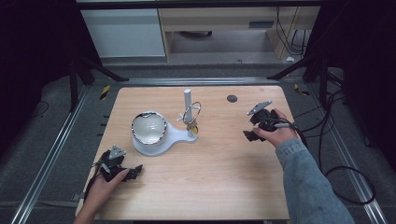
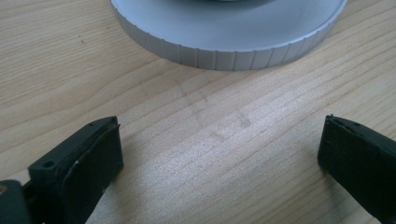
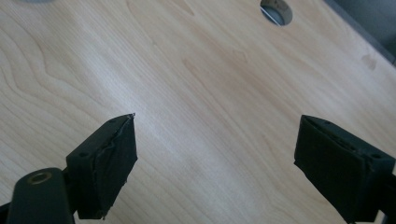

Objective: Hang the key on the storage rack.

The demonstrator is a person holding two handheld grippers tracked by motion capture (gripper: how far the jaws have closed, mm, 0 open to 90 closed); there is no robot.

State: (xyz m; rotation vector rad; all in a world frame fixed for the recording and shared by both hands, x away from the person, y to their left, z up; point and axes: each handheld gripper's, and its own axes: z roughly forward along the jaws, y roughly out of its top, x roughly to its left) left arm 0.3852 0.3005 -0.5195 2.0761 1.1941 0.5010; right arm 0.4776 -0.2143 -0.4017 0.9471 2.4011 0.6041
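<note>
High view looks down on a light wooden table [image 1: 224,182] with a white plastic stand [image 1: 161,140] near its middle. On the round part of the stand sits a white bowl with a shiny silver rim [image 1: 149,127]. Just beside it, a thin white post [image 1: 187,109] stands straight up from the narrow end of the stand, and a shiny wire ring [image 1: 192,113] with a small gold bit hangs on the post. The left gripper [image 1: 133,173] rests low on the table near the front of the stand, and its jaws are wide apart with nothing between them. In the left gripper view, the grooved grey edge of the stand [image 2: 229,56] is close ahead of the jaws. The right gripper [image 1: 247,135] is well apart from the stand, out on the right side of the table, and its jaws are wide apart too, with just bare wood below them in the right gripper view. A small dark round hole [image 1: 232,98] sits in the table near the far edge. The bowl looks hard, smooth and slippery, and it could chip or break if dropped. I think the best place to hold it is at the rim, one jaw inside and one outside, with a gentle squeeze. The stand looks light, so it may slide if bumped.
</note>
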